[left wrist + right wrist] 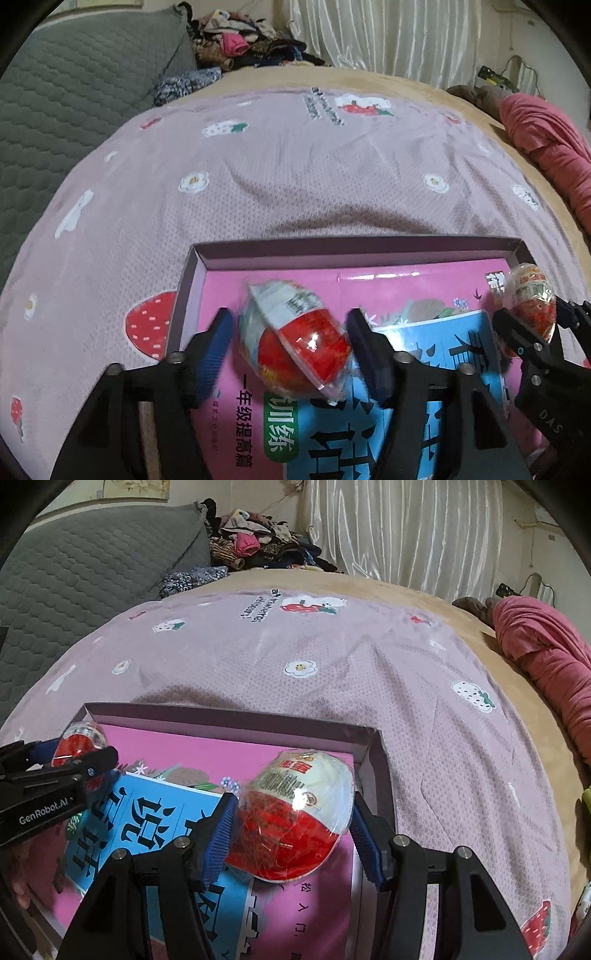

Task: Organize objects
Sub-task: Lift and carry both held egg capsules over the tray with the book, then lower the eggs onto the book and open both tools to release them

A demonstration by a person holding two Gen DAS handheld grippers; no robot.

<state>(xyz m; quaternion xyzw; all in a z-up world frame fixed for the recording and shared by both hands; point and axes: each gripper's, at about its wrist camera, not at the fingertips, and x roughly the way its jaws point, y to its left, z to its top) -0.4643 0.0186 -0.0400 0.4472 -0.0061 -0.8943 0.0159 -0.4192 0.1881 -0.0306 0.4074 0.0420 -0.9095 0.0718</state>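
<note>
A shallow purple-walled box (354, 245) (229, 716) lies on the bed with a pink book (369, 280) (229, 749) and a blue book (424, 406) (147, 830) inside. My left gripper (291, 343) is shut on a red-and-white wrapped egg toy (295, 339) above the books; it also shows in the right wrist view (70, 757), holding that egg (79, 738). My right gripper (293, 823) is shut on a second red-and-white egg toy (295, 819) over the box's right side; it shows at the right of the left wrist view (532, 325) with its egg (532, 302).
The box rests on a lilac strawberry-print sheet (295, 177) (369, 686) over a tan blanket (406, 590). A grey quilted headboard (66, 96) is at left, a clothes pile (236, 40) behind, a pink cloth bundle (546, 642) at right, white curtains (406, 528) at back.
</note>
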